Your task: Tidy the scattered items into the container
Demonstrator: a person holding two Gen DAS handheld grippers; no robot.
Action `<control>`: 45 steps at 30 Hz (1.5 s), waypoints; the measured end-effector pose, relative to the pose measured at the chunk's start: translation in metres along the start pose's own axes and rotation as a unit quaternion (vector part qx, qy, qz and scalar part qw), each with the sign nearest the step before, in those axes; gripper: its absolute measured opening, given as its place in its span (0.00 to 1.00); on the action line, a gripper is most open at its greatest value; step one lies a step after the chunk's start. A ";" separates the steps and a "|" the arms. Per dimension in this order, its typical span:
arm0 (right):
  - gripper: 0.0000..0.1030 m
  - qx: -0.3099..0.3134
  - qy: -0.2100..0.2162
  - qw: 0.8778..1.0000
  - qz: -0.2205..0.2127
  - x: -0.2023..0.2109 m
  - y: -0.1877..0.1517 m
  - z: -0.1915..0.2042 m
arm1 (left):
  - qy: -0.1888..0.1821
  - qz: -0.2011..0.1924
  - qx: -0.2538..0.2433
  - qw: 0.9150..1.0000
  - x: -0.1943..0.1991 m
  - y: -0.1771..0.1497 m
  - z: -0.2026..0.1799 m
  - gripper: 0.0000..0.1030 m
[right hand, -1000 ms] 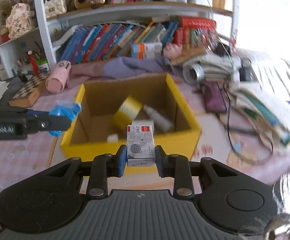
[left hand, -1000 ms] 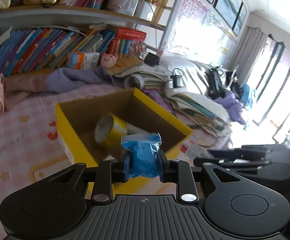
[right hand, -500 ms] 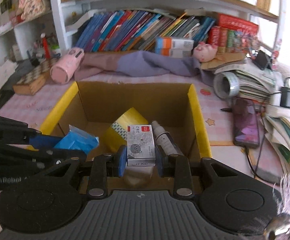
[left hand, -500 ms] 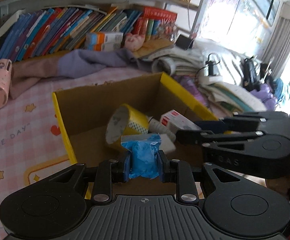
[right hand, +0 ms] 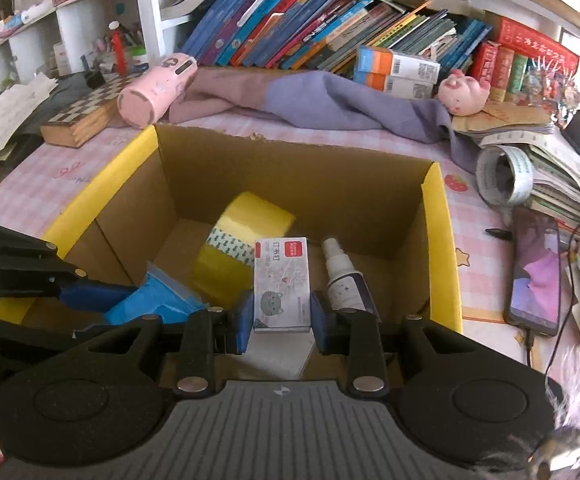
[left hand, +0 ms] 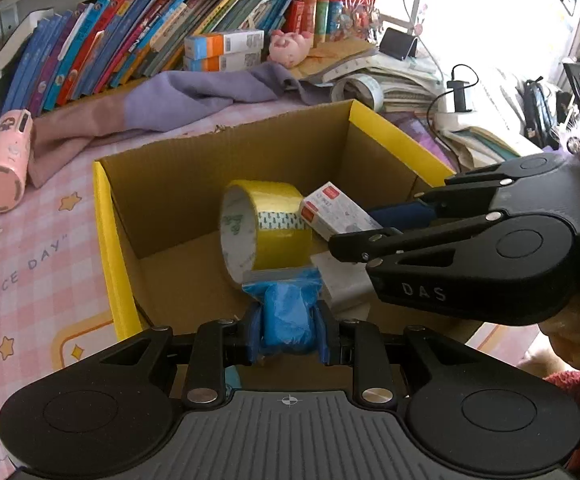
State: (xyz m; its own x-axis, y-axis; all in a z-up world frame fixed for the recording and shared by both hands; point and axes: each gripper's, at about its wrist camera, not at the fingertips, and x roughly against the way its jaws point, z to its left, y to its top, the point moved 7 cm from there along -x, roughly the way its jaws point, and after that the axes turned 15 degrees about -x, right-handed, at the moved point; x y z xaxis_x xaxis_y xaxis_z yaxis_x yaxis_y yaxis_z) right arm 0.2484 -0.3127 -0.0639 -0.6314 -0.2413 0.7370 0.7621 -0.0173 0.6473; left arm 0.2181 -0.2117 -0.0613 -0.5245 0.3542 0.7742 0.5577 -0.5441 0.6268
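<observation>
An open cardboard box with yellow rims stands on the pink table. Inside lie a yellow tape roll, a small spray bottle and a white item. My left gripper is shut on a blue plastic bag, held inside the box over its near side. My right gripper is shut on a small white staple box with a red label, held inside the box beside the tape roll.
A pink bottle lies left of the box. Purple cloth, a pig toy, books and a shelf stand behind. A white tape roll, a phone and paper stacks lie to the right.
Both grippers have moved forward and down into the box with their items still held. The right gripper's staple box now hangs close to the tape roll.
</observation>
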 end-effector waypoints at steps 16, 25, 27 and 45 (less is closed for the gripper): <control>0.30 -0.005 0.012 1.000 -0.010 0.002 -0.001 -0.002 | 0.048 -0.050 -0.015 0.997 0.023 0.005 -0.009 0.55; 0.30 -0.015 0.007 0.998 -0.060 0.033 0.000 0.007 | 0.080 -0.096 -0.016 0.992 0.055 0.005 -0.012 0.62; 0.30 -0.017 0.006 0.997 -0.072 0.041 -0.001 0.011 | 0.092 -0.108 -0.012 0.990 0.066 0.002 -0.010 0.64; 0.35 -0.017 -0.017 0.989 -0.146 0.112 -0.048 0.072 | 0.194 -0.157 0.093 0.964 0.168 -0.077 0.027 0.78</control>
State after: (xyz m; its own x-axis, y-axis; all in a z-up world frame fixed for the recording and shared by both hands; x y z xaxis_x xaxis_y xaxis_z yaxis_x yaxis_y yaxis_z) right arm 0.1308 -0.2688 0.0019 -0.8294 -0.1889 0.5257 0.5502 -0.1134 0.8273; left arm 0.1045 -0.0902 0.0227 -0.8674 0.1480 0.4751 0.4189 -0.2982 0.8577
